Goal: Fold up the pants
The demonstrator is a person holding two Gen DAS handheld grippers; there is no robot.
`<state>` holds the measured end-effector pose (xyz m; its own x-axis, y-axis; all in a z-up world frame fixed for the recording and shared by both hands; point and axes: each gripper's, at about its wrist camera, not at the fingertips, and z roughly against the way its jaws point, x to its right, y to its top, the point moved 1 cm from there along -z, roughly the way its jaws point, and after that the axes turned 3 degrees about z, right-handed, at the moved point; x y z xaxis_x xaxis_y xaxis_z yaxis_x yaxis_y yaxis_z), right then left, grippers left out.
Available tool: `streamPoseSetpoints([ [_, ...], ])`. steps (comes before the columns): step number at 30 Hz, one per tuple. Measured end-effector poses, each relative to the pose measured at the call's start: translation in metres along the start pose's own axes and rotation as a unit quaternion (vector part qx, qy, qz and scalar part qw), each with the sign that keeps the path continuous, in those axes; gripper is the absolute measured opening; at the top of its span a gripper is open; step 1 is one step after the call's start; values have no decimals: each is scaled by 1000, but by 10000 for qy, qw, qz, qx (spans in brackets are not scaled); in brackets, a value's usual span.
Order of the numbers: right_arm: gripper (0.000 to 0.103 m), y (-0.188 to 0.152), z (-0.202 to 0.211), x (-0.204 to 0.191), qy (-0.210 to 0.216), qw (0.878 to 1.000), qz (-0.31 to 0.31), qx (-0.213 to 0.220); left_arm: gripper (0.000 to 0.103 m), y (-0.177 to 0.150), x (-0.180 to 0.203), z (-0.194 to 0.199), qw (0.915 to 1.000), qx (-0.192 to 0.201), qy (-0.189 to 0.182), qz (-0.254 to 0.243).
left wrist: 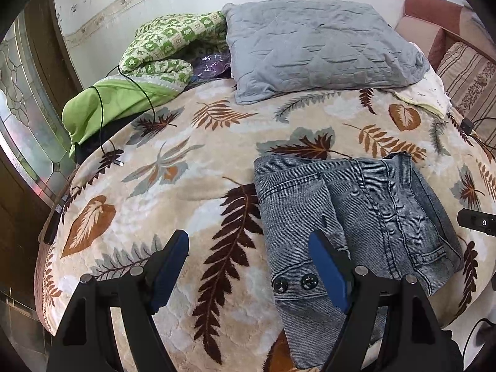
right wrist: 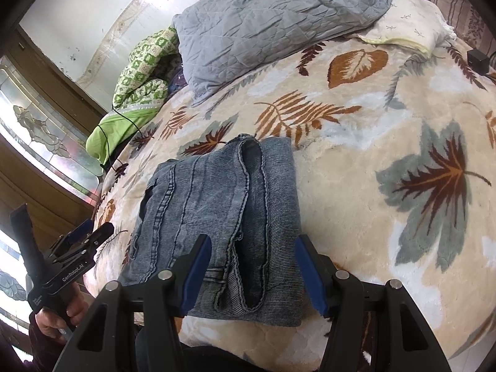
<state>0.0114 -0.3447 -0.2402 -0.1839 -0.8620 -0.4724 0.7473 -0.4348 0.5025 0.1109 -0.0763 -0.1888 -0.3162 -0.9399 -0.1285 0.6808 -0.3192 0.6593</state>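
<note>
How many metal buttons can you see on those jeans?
2. Both sit side by side on the waistband of the folded jeans, near the bed's front edge: one button on the left, the other button just right of it. More may be hidden under folds.

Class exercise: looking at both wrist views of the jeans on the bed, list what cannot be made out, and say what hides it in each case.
- Near end of the folded jeans, left wrist view: covered by the left claw and cut off by the bottom edge.
- Layers inside the fold, both views: hidden under the top denim.
- Right claw, left wrist view: only a dark tip at the right edge.
- Dark item under the green quilt: unidentifiable.
</note>
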Motion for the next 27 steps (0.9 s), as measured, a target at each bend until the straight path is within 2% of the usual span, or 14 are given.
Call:
streamPoseSetpoints([
  [27,60,16,-18,11,-123,9999,-44,-65,80,5,-8,-27,9997,-203,-65,94],
])
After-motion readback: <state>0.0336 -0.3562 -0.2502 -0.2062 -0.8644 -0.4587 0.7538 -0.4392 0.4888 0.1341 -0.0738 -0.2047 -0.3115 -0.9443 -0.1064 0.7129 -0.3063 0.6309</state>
